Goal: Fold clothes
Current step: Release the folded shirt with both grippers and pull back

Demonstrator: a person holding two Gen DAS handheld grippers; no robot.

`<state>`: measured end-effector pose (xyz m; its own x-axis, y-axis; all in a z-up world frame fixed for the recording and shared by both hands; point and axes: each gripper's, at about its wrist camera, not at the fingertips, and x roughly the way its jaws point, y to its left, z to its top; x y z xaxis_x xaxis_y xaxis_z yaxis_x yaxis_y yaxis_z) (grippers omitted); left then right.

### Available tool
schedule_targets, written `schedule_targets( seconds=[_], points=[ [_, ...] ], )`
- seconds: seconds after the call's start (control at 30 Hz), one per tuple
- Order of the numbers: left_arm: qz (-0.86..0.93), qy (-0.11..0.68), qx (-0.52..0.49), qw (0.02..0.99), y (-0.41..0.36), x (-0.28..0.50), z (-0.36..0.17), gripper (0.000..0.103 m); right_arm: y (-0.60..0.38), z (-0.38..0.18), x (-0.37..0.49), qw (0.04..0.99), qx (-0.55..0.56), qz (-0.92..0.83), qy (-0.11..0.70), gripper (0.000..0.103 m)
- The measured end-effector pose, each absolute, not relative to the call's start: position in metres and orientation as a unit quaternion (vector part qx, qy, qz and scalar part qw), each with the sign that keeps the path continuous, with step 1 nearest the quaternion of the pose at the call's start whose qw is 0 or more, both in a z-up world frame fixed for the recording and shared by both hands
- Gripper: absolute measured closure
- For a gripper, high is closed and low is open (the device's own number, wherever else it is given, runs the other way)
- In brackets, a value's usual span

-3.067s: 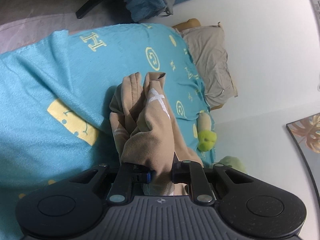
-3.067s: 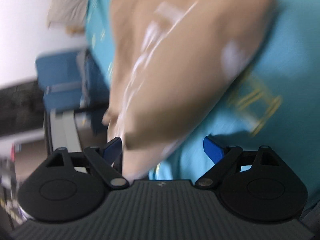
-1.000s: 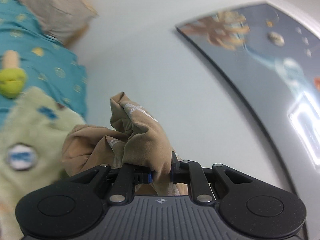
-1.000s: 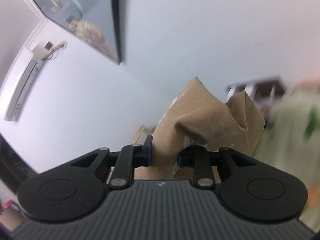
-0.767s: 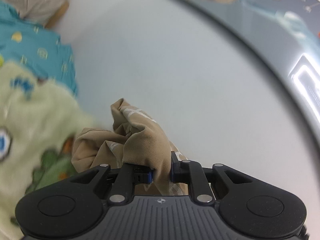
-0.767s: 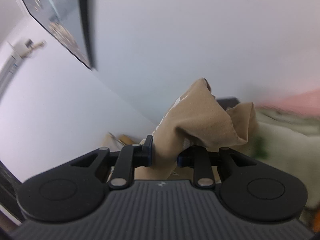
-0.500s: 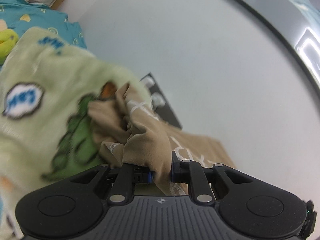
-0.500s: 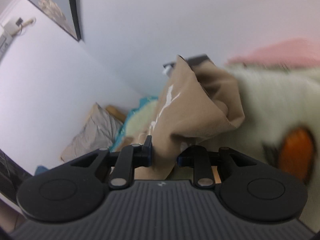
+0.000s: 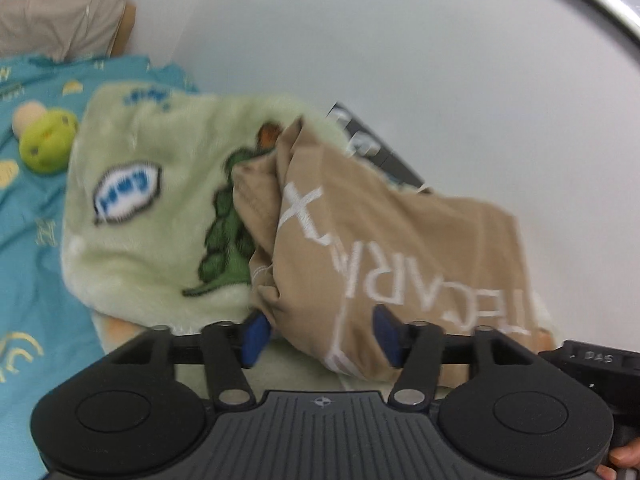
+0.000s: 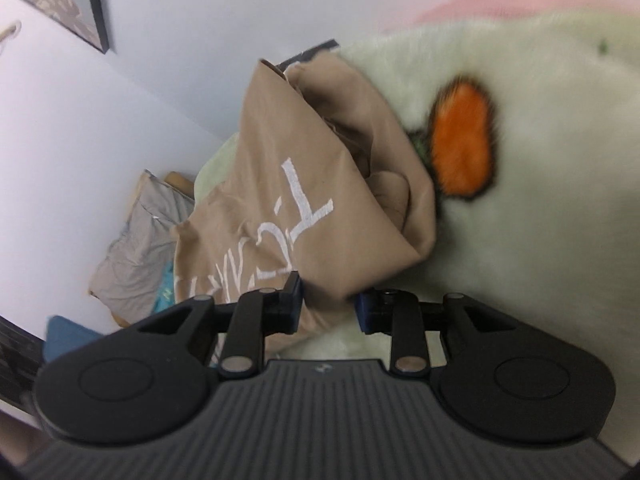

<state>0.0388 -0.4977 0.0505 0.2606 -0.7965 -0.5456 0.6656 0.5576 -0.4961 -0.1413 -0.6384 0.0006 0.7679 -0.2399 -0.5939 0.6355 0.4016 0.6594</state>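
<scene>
Since earlier: both grippers have come down from facing the wall to the fleece; the left jaws, clamped before, now stand apart.
Garment: tan garment [image 9: 400,248], thin woven cloth with white stitched letters, bunched and creased, lying centre frame on the blanket.
Blanket: pale green fleece blanket [image 9: 160,216], fluffy, printed with a green dinosaur and an orange patch.
Left gripper [image 9: 320,334]: jaws opening, fairly wide; cloth lies between the blue pads, no longer pinched.
Right gripper [image 10: 328,306]: jaws narrow, opening slightly, the pads pressing a fold of the garment [image 10: 288,216].
Bedding: teal sheet [image 9: 36,264] at left; grey pillow [image 9: 60,8] upper left.
</scene>
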Motion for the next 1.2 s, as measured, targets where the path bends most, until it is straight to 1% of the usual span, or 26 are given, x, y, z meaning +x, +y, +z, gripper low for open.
schedule_targets(
  seconds=[0.03,0.07,0.13,0.2,0.27,0.37,0.4,0.43,0.47,0.5,0.53,0.6,0.7,1.0,1.2],
  points=[
    [-0.462,0.386,-0.085,0.794,-0.488,0.03,0.063,0.027,-0.634,0.006,-0.145,0.812,0.468,-0.276,0.213,0.072],
    [-0.464,0.371,-0.083,0.8,-0.478,0.019,0.076,0.021,-0.63,0.012,-0.149,0.814,0.463,-0.277,0.214,0.072],
    [-0.468,0.338,-0.072,0.813,-0.46,-0.002,0.102,0.017,-0.621,0.025,-0.16,0.826,0.448,-0.272,0.208,0.072],
    [-0.469,0.31,-0.057,0.825,-0.445,-0.021,0.125,0.005,-0.606,0.044,-0.172,0.842,0.426,-0.267,0.197,0.072],
    [-0.466,0.284,-0.046,0.837,-0.43,-0.04,0.143,0.001,-0.591,0.062,-0.185,0.858,0.4,-0.264,0.186,0.072],
    [-0.462,0.247,-0.033,0.851,-0.406,-0.066,0.164,0.0,-0.564,0.087,-0.202,0.884,0.347,-0.262,0.172,0.072],
    [-0.461,0.236,-0.029,0.855,-0.398,-0.075,0.169,0.0,-0.557,0.094,-0.207,0.891,0.33,-0.262,0.167,0.068],
    [-0.461,0.226,-0.027,0.858,-0.389,-0.084,0.174,0.0,-0.55,0.101,-0.213,0.898,0.314,-0.262,0.162,0.061],
    [-0.461,0.217,-0.027,0.86,-0.38,-0.093,0.179,0.0,-0.543,0.106,-0.22,0.905,0.297,-0.262,0.154,0.043],
    [-0.46,0.208,-0.025,0.863,-0.37,-0.103,0.182,0.0,-0.536,0.111,-0.226,0.911,0.281,-0.265,0.143,0.021],
    [-0.458,0.198,-0.023,0.866,-0.361,-0.113,0.186,0.0,-0.528,0.116,-0.232,0.917,0.265,-0.267,0.131,0.013],
    [-0.454,0.177,-0.012,0.873,-0.347,-0.129,0.189,0.0,-0.513,0.123,-0.24,0.929,0.23,-0.267,0.109,0.012],
    [-0.447,0.147,-0.001,0.882,-0.328,-0.151,0.19,0.0,-0.488,0.125,-0.248,0.942,0.18,-0.265,0.098,0.012],
    [-0.43,0.076,0.024,0.899,-0.29,-0.197,0.172,0.0,-0.435,0.101,-0.263,0.957,0.105,-0.268,0.045,0.012],
    [-0.425,0.065,0.024,0.903,-0.278,-0.207,0.153,0.0,-0.414,0.09,-0.263,0.96,0.068,-0.269,0.033,0.012]
  ],
)
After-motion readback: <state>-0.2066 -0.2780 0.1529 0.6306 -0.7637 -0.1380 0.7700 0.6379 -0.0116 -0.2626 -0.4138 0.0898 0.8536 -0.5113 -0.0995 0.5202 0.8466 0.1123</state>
